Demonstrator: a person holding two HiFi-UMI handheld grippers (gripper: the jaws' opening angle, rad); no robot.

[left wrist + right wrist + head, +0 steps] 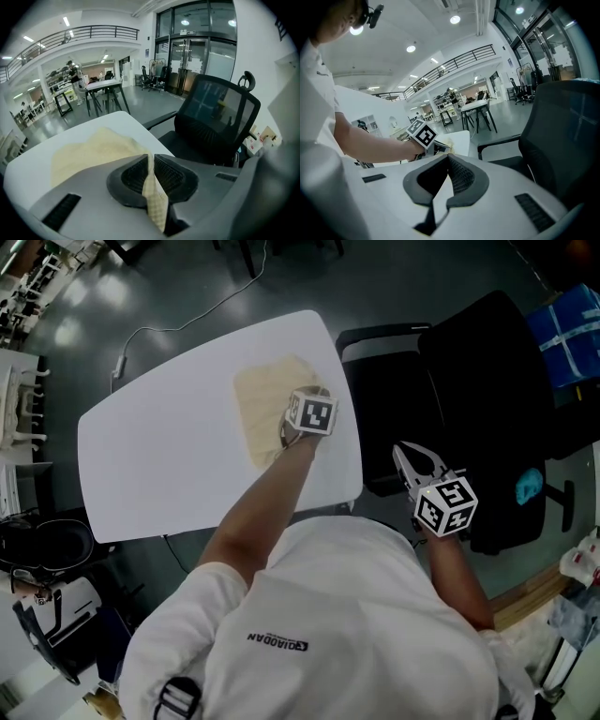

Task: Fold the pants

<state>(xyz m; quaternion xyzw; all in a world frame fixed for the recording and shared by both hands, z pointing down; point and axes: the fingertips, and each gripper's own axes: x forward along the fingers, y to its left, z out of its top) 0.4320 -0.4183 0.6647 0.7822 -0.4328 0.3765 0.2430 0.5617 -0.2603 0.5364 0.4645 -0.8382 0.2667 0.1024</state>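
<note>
right gripper (401, 452): tongs together, nothing in them; hangs off the table's right side, in front of the chair
left gripper (150, 158): tongs clamped on a thin fold of cream cloth, angled down at the near edge of the pants
pants (267, 404): cream, flat bundle already folded over, on the far right part of the table, close to its right edge
handling: judged light, soft and limp; no stiffness, so a loose layer will sag or slide if lifted by one point
where to grip: an edge or corner through all layers, as the left gripper does now; a second pinch along the same edge would keep the fold square
table (169, 465): white, only the pants on it
chair (487, 409): black, beside the table
containers: none near the pants; blue box (567, 324) behind the chair, contents not visible
</note>
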